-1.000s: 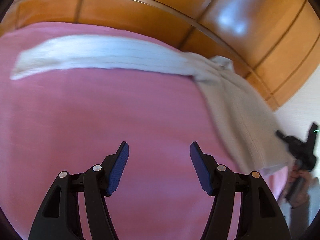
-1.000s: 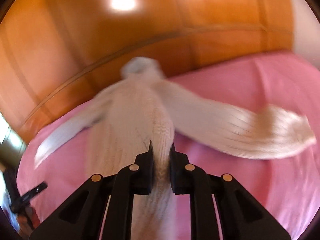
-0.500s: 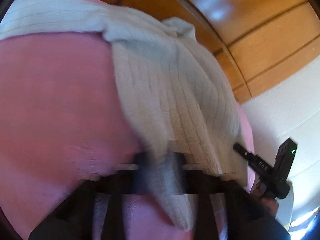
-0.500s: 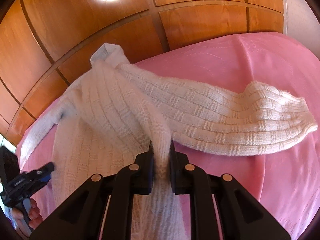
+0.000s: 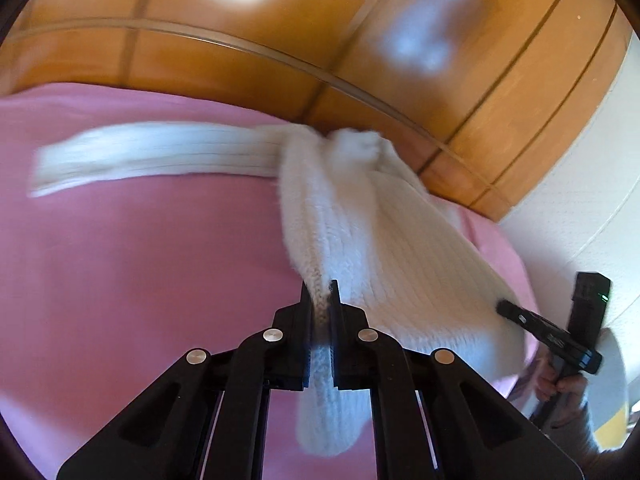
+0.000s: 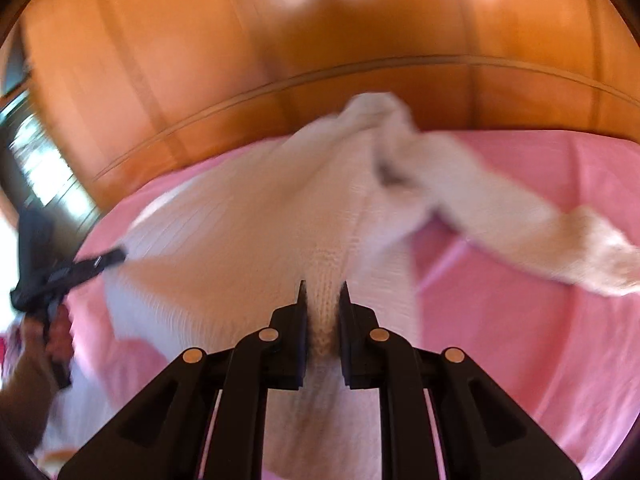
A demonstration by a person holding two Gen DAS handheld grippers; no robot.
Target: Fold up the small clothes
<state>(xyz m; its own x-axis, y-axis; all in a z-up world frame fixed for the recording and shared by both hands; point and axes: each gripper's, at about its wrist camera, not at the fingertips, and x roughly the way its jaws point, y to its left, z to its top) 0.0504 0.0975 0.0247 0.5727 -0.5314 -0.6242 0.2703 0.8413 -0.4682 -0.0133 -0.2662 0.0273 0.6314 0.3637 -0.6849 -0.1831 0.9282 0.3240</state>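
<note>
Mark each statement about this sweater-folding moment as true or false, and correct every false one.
1. The left gripper is clamped on the white knit sweater. True.
2. The right gripper hangs open and empty. False: it pinches the sweater's knit too.
3. The sweater lies over a blue sheet. False: the pink bedcover is under it.
4. A wooden headboard stands behind the bed. True.
5. One sleeve stretches out flat to the left in the left wrist view. True.
</note>
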